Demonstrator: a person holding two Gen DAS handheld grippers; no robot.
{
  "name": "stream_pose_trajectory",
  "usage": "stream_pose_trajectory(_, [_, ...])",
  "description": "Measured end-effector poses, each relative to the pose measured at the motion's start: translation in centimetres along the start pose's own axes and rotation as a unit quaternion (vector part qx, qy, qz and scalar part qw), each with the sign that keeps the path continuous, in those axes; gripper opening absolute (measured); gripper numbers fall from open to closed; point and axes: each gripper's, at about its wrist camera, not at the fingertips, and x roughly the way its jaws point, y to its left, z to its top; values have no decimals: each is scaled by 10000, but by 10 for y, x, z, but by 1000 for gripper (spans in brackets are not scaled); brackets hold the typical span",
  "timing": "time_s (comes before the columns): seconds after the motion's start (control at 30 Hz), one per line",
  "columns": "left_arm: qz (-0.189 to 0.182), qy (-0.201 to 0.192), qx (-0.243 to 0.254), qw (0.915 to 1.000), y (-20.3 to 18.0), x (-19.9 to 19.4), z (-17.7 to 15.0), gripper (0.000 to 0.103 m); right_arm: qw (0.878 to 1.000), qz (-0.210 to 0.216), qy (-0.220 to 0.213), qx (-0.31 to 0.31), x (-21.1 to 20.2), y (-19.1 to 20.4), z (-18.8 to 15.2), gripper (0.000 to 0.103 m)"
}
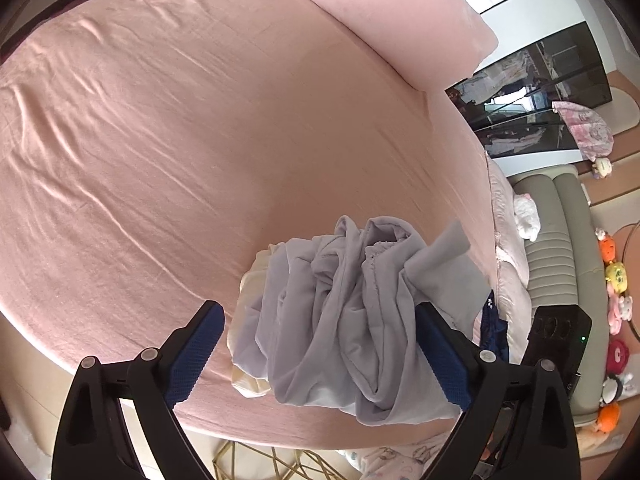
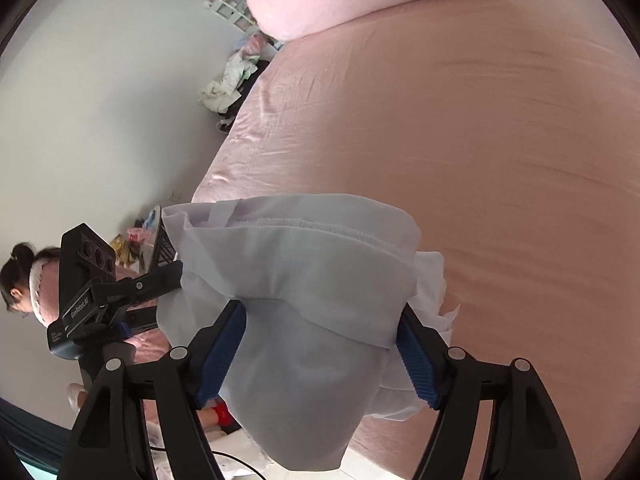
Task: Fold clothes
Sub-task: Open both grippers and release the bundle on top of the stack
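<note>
A crumpled pale grey garment (image 1: 340, 320) lies near the front edge of the pink bed (image 1: 160, 140), on top of a cream piece (image 1: 250, 380). My left gripper (image 1: 320, 308) stands open wide around it; its left pad is apart from the cloth and its right pad brushes a fold. In the right wrist view the same garment (image 2: 300, 280) fills the space between the fingers of my right gripper (image 2: 320, 310) and hangs past the bed's edge. The jaws stand apart and the cloth lies loosely against both pads. The left gripper's body (image 2: 92, 300) shows at the left.
A pink pillow (image 1: 384, 12) lies at the bed's far end. A grey bench (image 1: 560, 240) and plush toys (image 1: 616, 280) stand to the right. A person's head (image 2: 24, 276) is at the left edge. Loose clothes (image 2: 228, 84) lie on the floor beside the bed.
</note>
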Motion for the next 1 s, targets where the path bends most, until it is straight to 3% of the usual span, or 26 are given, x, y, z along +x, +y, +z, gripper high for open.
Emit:
stream_pose_trajectory(0.2, [37,34,77,10000,-6,-2,4,96,9999,-69,112,-16,-5,-3,1,74])
stream_pose_trajectory(0.63, [-43,67,-27,10000,-11,-9,6,96,9994,-121,-114,302,-18,-23,3,74])
stream_pose_trajectory(0.8, [-247,-116,-36,9996,-15,-25,7,96,9992,-97,-217,331,-27,-27,3,74])
stream_pose_trajectory(1.0, [-31,-381,275,9989,-29,-38,7,96,9982,-93,-417,423,-36,-30,1,76])
